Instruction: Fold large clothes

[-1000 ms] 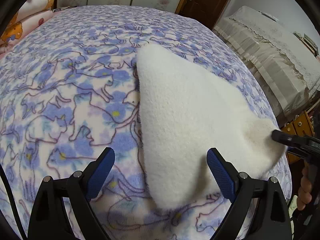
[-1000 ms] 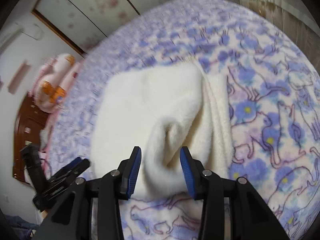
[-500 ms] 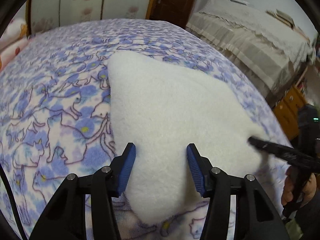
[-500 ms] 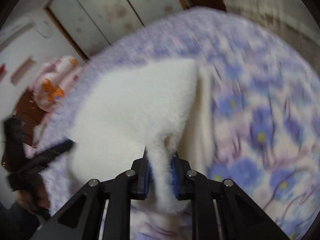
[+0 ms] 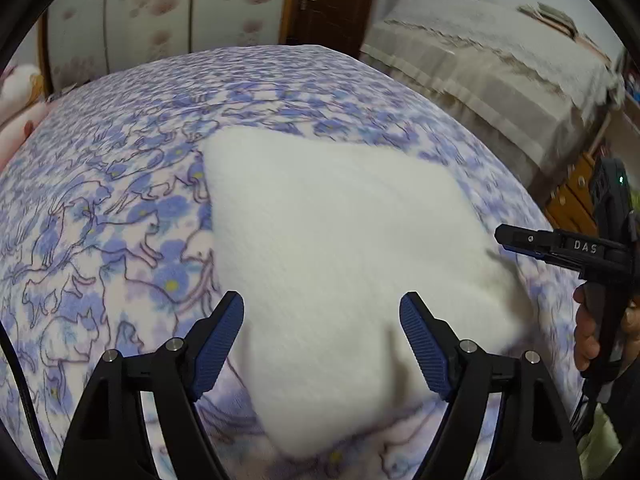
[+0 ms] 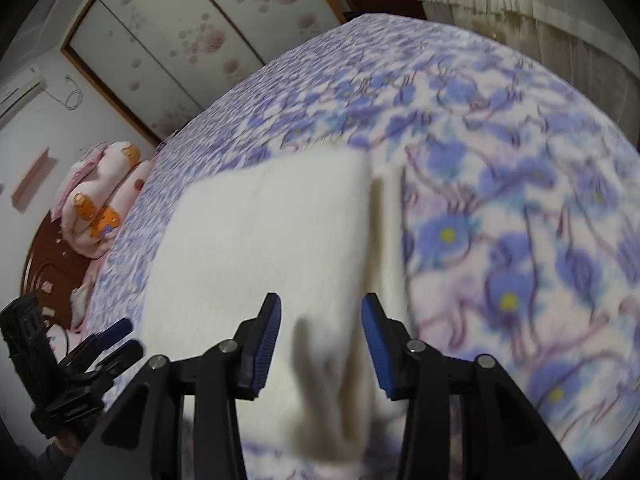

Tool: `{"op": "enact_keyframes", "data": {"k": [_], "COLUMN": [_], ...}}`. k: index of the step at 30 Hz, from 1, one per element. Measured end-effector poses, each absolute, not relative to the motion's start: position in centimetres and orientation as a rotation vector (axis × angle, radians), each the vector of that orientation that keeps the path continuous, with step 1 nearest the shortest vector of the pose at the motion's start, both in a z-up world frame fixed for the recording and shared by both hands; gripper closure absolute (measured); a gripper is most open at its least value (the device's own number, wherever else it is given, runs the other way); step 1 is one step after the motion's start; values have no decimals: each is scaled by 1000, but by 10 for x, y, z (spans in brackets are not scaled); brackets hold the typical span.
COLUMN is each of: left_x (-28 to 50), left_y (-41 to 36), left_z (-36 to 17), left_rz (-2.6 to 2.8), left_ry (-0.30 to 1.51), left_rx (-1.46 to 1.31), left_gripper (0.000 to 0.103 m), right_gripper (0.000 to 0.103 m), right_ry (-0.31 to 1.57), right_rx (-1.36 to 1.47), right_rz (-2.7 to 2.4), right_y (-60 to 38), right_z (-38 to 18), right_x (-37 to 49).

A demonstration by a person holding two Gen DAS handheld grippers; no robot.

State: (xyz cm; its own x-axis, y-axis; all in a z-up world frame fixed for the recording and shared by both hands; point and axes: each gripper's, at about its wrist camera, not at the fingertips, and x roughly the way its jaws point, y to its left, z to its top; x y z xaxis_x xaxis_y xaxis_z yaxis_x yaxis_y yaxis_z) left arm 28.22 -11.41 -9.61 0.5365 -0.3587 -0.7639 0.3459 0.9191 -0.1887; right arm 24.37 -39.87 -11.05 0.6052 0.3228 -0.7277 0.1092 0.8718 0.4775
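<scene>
White fleece garment (image 5: 340,248) is lying folded on the bedspread (image 5: 120,208), its near edge between both opening grippers, left gripper (image 5: 322,344) and right gripper (image 6: 320,344), neither pressing it.

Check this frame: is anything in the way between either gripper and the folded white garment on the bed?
Nothing visible is. The white fleece garment lies directly under the left gripper and the right gripper; both pairs of jaws are opening with fleece between them, on the cat-print bedspread.

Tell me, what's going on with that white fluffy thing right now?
Left gripper and right gripper both opening, pads off cloth. White garment folded on floral bedspread. Nothing in the way.
</scene>
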Motion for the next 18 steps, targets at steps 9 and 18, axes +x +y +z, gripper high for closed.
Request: {"op": "enact_keyframes", "data": {"k": [9, 18], "left_x": [375, 369], "left_y": [-81, -119], "left_z": [-135, -135], "left_rz": [-402, -407], "left_ry": [1057, 986], "left_rx": [-304, -164], "left_gripper": [24, 27], "right_gripper": [60, 91], "right_ry": [1012, 944], "right_rx": [577, 442], "right_rz": [61, 44], "right_y": [-410, -416], "right_z": [-146, -147], "right_x": [340, 321]}}
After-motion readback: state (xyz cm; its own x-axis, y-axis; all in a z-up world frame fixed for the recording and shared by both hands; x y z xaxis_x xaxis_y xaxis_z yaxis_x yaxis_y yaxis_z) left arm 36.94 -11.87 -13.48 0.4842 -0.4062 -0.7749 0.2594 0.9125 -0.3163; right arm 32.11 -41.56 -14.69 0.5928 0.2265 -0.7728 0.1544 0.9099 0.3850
